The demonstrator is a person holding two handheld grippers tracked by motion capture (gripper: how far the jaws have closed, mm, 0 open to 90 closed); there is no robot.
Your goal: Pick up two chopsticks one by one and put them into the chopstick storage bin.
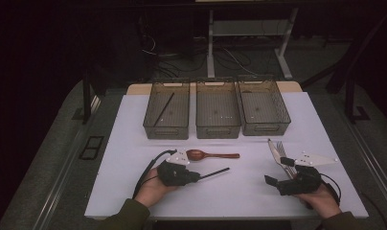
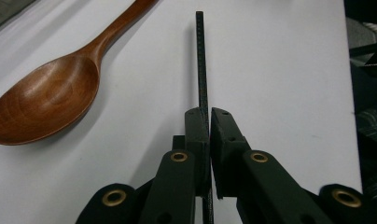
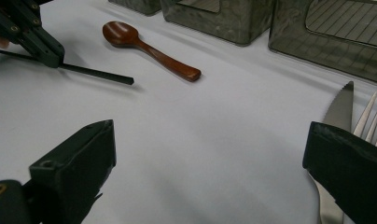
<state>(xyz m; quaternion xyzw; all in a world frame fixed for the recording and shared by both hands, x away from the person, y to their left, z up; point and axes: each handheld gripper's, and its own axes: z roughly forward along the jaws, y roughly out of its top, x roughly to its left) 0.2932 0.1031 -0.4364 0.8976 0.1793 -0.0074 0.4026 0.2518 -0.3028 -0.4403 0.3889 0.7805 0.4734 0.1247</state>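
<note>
A lab or test workspace; a white-topped table (image 1: 134, 191) in a dark room; loose cables (image 1: 230, 60) on the floor beyond its far edge; 3 identical mesh bins (image 1: 217, 117) in a row.

Open white table (image 1: 239, 191) between both grippers, passable; wooden spoon (image 1: 211, 155) lying just ahead, three mesh bins (image 1: 218, 115) walling the far edge, knife (image 1: 275, 152) and fork (image 1: 283, 151) crowding the right.

The high view looks forward and down over the whole bench (image 1: 134, 191). The left gripper view sits close behind its fingers (image 2: 196, 135), facing along the bench. The right gripper view, equally low, shares the wooden spoon (image 3: 149, 49) beyond its fingers (image 3: 79, 158).
</note>
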